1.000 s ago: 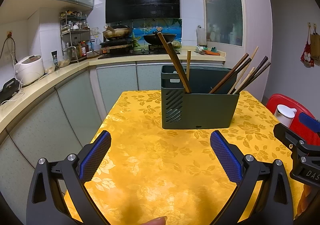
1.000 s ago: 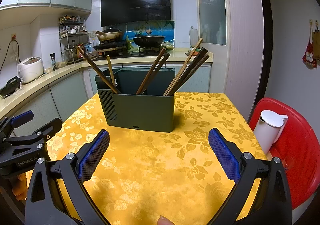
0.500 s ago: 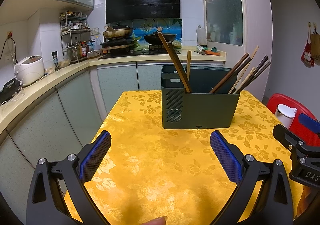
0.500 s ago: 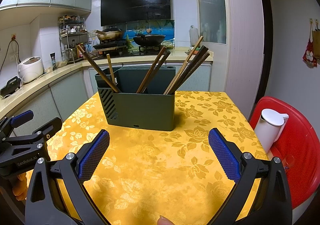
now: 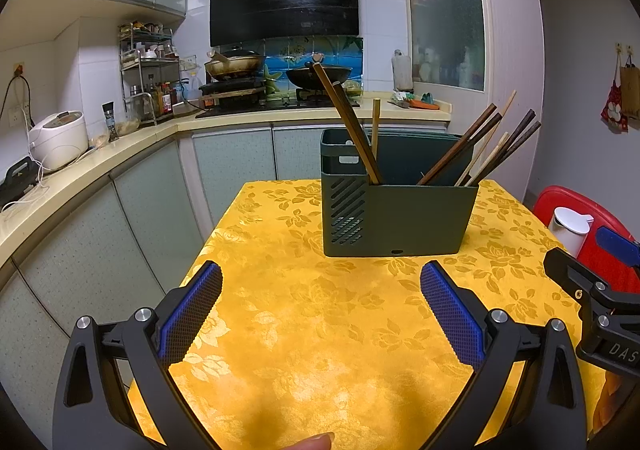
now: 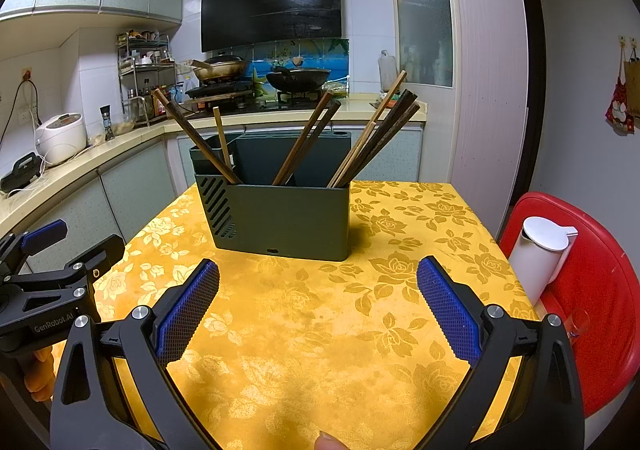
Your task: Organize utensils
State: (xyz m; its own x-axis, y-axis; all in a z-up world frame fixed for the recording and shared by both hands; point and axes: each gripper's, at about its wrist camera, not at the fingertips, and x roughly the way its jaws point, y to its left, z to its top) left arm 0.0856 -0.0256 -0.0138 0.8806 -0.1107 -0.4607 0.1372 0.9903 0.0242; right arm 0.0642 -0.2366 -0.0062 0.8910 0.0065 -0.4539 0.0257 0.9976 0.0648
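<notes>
A: Where's the holder [image 5: 396, 210]?

B: On the desk [image 5: 320, 330], toward its far edge, upright. It is dark green with a slotted end wall.

A: And the chopsticks [image 6: 376, 138]?

B: All in the holder, leaning. In the right wrist view, two dark ones and a short pale one lean left out of the holder's left end, a brown pair stands in its middle, and a mixed bunch fans right out of its right end.

A: The left gripper [image 5: 320, 306]?

B: Jaws released, spread wide, holding nothing. It hovers over the desk on the near side of the holder, well apart from it.

A: The right gripper [image 6: 318, 304]?

B: The same: jaws spread, nothing between the blue pads [image 6: 188, 306], also on the near side of the holder. From the left wrist view, part of it shows at the right edge, nearer than the holder.

A: Anything else by the holder?

B: A white jug [image 6: 540, 258] stands on a red stool [image 6: 600, 310], right of the holder and off the desk. A kitchen counter [image 5: 80, 178] runs behind and to the left of the holder.
</notes>
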